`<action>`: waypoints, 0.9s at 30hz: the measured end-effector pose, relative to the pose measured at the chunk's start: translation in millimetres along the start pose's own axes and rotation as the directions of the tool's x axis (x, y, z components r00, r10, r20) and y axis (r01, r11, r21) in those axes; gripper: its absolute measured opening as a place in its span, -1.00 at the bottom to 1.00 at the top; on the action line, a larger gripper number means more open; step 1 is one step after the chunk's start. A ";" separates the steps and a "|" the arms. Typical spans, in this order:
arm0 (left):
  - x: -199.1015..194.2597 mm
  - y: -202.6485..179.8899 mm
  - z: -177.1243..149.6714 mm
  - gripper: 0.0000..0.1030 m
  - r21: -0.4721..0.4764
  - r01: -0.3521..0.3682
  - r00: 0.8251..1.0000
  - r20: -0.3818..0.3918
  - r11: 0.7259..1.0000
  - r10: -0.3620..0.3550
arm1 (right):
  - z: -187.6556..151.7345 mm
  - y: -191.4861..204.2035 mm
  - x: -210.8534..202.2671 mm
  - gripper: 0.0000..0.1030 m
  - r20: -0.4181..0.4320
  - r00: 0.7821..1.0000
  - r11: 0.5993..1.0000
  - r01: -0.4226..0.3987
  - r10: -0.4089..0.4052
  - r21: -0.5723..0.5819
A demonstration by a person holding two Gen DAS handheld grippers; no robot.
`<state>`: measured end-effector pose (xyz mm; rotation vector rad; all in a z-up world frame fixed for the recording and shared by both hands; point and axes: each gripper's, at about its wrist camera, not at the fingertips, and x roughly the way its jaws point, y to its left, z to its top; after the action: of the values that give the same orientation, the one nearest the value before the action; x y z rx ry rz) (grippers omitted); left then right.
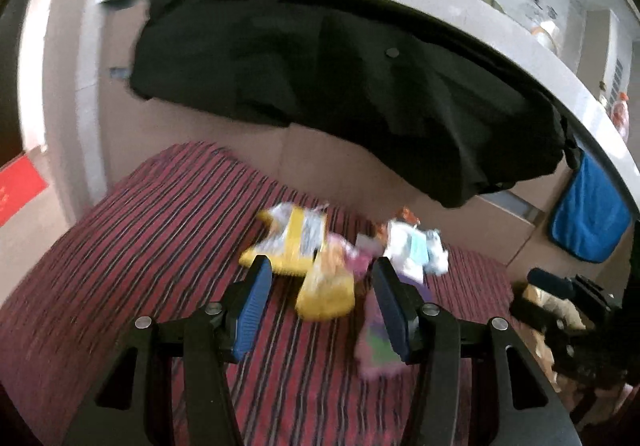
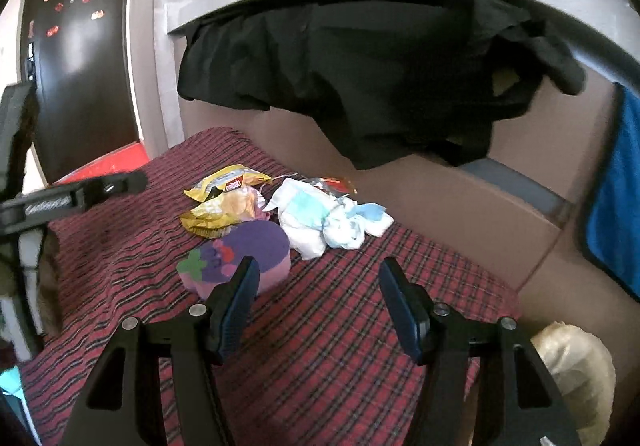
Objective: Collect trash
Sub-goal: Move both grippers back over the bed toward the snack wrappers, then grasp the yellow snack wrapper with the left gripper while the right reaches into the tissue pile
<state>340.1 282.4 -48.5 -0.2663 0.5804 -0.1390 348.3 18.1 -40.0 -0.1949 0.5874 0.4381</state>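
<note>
Both claws stand wide and empty. The left gripper (image 1: 320,282) frames the crumpled yellow snack wrapper (image 1: 326,288), presumably lined up for pickup. The right gripper (image 2: 316,278) hovers above the red plaid cloth (image 2: 340,326), near the crumpled white-and-blue tissue wad (image 2: 324,222).

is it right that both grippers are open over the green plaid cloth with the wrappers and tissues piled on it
Not quite: the plaid cloth is red, as the right wrist view shows. The rest holds: left gripper and right gripper open, wrappers and tissues piled on it.

Left gripper (image 1: 320,282) and right gripper (image 2: 316,282) both gape wide, seemingly holding nothing, angled downward.
</note>
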 end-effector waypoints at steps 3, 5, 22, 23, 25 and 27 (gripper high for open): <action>41.5 4.1 19.9 0.14 0.011 0.008 0.998 -0.066 1.000 -0.007 | 0.8 -5.6 10.2 0.15 -0.001 1.000 1.000 0.014 -0.014 0.013; 67.3 9.0 28.7 0.15 -0.016 -0.014 0.995 -0.104 1.000 0.012 | -0.1 -11.5 15.9 0.15 -0.005 1.000 0.999 0.020 -0.020 0.030; 62.8 18.9 6.9 -0.52 -0.073 -0.032 0.976 -0.217 0.997 0.016 | -6.4 -34.6 47.5 0.15 -0.049 0.998 0.994 -0.040 0.045 0.102; 48.7 19.1 3.9 -0.52 -0.070 -0.034 0.980 -0.200 0.997 0.020 | -4.4 -32.7 49.0 0.15 -0.046 0.998 0.994 -0.043 0.048 0.102; 21.2 22.3 -2.5 -0.52 -0.081 -0.040 0.986 -0.167 0.996 0.026 | 1.8 -28.6 52.2 0.15 -0.030 0.998 0.993 -0.048 0.051 0.106; -0.8 29.1 -8.0 -0.52 -0.098 -0.050 0.991 -0.126 0.994 0.038 | 10.6 -24.3 57.4 0.15 -0.009 0.999 0.992 -0.048 0.049 0.115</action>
<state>336.6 308.7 -62.8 -0.3442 0.7177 -0.0838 407.1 19.3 -62.9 -0.0734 0.6282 0.4493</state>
